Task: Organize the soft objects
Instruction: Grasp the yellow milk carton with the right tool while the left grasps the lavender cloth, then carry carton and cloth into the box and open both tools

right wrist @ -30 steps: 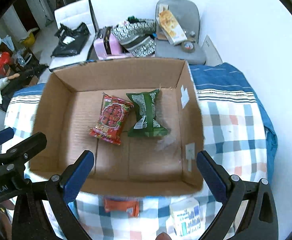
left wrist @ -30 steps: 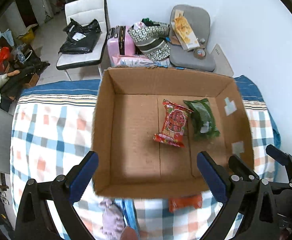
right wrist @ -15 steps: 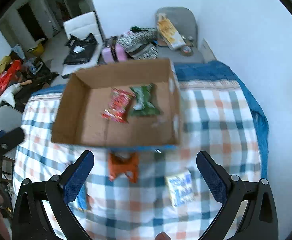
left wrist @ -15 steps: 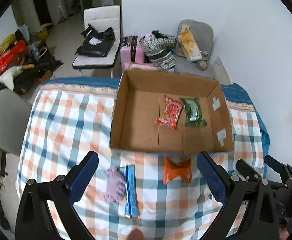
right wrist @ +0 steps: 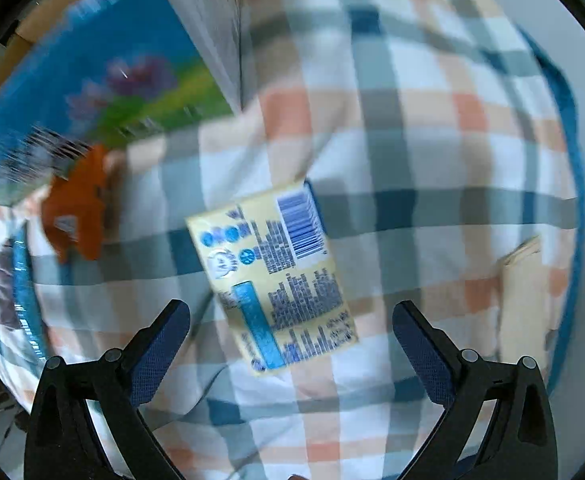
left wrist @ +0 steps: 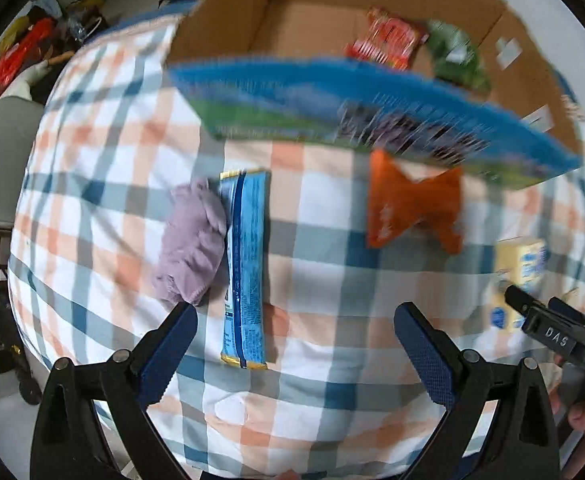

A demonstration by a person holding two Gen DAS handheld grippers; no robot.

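My left gripper (left wrist: 294, 342) is open just above the checked cloth, its fingers straddling the near end of a long blue packet (left wrist: 243, 264). A lilac cloth bundle (left wrist: 190, 242) lies against the packet's left side. An orange pouch (left wrist: 412, 204) rests in front of the cardboard box (left wrist: 228, 12), which holds a red packet (left wrist: 386, 38) and a green packet (left wrist: 458, 58). My right gripper (right wrist: 292, 344) is open over a pale yellow packet (right wrist: 274, 276) with blue print. The orange pouch (right wrist: 78, 204) shows at the left of the right wrist view.
The box's printed blue outer wall (left wrist: 372, 108) faces me. A beige flat object (right wrist: 526, 300) lies at the cloth's right edge. A grey chair (left wrist: 0, 152) stands left of the table, with clutter on the floor behind it. The right gripper's body (left wrist: 560, 336) shows at the lower right.
Both grippers have dropped from high over the box to low over the cloth in front of it. The left now frames the blue packet, the right the yellow packet.
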